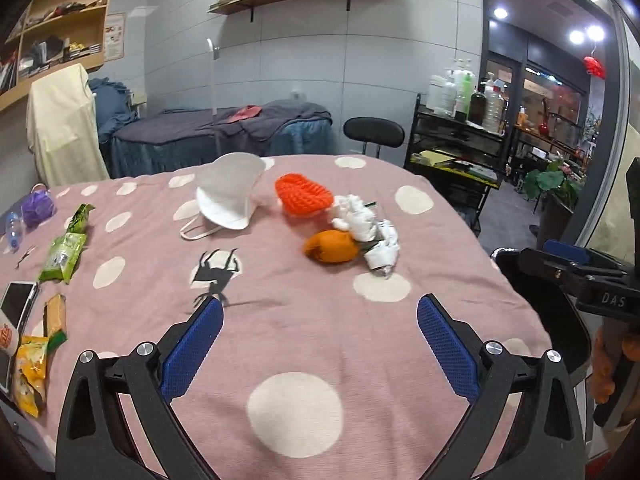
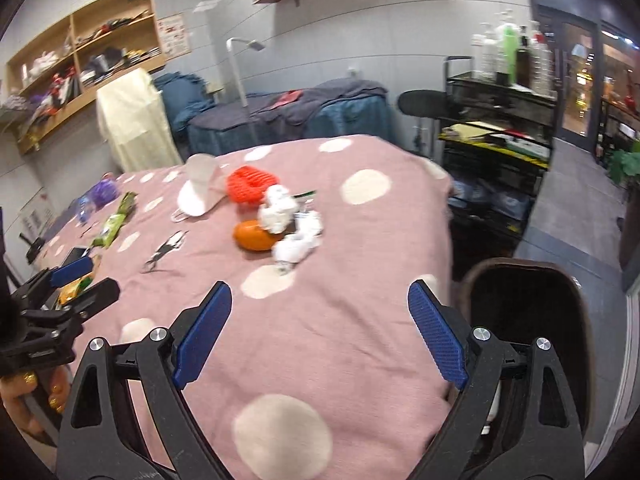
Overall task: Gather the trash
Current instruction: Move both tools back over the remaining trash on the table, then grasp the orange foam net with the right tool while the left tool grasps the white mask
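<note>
Crumpled white tissue wads (image 1: 366,228) are lying far right on the pink dotted tablecloth (image 1: 280,320), looking light and squashy, so I am planning to pinch their bulk while both the left gripper (image 1: 320,346) and right gripper (image 2: 320,334) are hanging wide open and empty.

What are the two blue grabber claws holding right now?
Nothing. The left gripper and right gripper are both open and empty above the pink polka-dot tablecloth.

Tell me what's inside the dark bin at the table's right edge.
The right wrist view looks into the bin: only a dark interior shows, with no trash visible. Its lower part is hidden behind the right gripper, whose jaws stand open and empty.
</note>
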Demonstrator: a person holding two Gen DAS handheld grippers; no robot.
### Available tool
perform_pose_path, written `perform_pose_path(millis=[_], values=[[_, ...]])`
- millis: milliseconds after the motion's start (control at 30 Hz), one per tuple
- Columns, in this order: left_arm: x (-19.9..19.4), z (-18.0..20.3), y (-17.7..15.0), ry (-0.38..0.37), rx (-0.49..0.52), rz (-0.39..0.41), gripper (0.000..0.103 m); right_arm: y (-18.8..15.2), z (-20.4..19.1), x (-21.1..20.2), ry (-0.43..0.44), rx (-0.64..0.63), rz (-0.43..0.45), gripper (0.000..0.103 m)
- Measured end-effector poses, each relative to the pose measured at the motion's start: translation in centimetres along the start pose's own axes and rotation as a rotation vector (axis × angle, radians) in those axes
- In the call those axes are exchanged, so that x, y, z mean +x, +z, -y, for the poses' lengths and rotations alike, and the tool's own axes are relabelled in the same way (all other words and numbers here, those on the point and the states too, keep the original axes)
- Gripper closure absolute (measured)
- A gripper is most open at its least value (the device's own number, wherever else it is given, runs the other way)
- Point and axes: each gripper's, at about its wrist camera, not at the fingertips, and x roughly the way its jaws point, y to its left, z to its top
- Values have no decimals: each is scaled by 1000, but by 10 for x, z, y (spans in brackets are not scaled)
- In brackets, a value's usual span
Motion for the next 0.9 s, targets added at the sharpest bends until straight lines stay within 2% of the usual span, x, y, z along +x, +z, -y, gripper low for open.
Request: perform_pose_path(millis=[100, 233, 567, 733, 833, 900], values=[[6, -22, -5, 31, -15, -29, 7, 7, -20, 15, 50, -50, -31, 14], [20, -47, -7, 25, -36, -69, 7, 20, -39, 41, 107, -100, -82, 14], [73, -84, 23, -5, -117, -97, 7, 63, -67, 120, 137, -218, -184, 14], [113, -88, 53, 21, -79, -114, 16, 85, -77, 156, 162, -272, -205, 14], [144, -85, 71, 26, -38, -132, 27, 99, -80, 176, 175, -298, -211, 14], [164, -82, 78, 37, -19, -157, 38, 106, -81, 187, 181, -318, -216, 14]])
